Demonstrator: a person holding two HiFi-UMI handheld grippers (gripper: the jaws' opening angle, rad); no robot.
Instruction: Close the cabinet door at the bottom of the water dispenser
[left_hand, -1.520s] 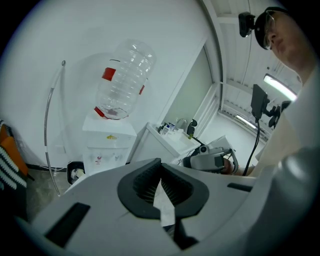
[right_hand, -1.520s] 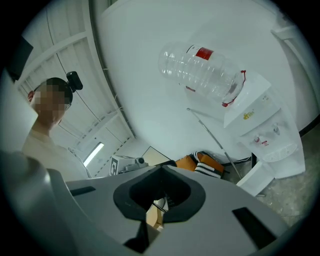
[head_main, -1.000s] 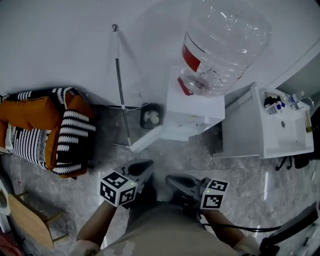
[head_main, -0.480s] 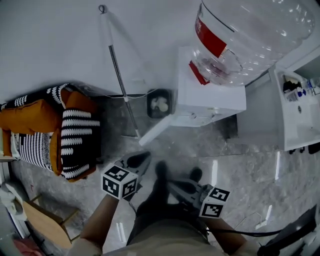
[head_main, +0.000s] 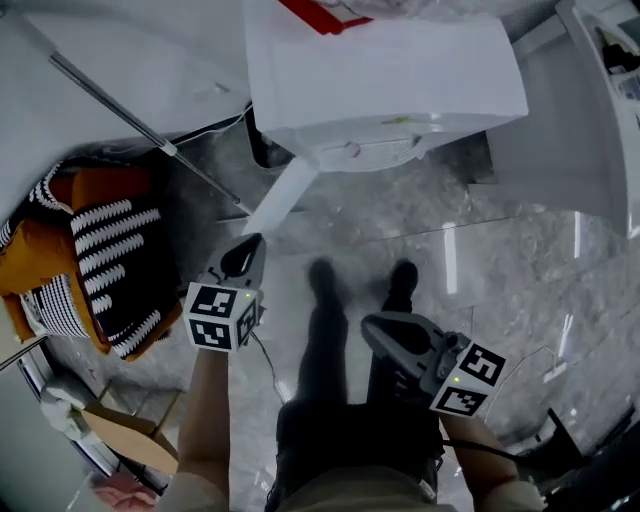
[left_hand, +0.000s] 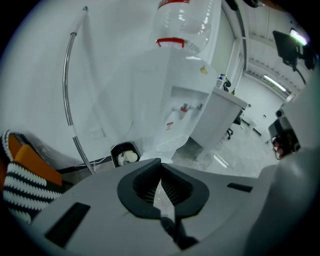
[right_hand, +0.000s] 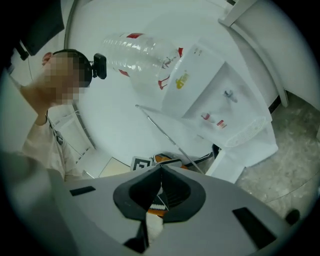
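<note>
step: close cabinet door (head_main: 283, 195), best pressed near its free edge, swept toward 2 o'clock | door: ajar at water dispenser (head_main: 385, 80) base, 1 o'clock of left tool (head_main: 247, 250) | left tool: clenched, empty, pitched down | right tool (head_main: 375, 328): clenched, empty, near level

There is one dispenser (head_main: 385, 75), one bottle (left_hand: 182, 22) and one door (head_main: 282, 195). There are two claws, a left claw (head_main: 249, 247) and a right claw (head_main: 374, 327), and two shoes (head_main: 322, 273) (head_main: 403, 272). There is also one pole (head_main: 130, 120) and one bin (left_hand: 125, 156).
</note>
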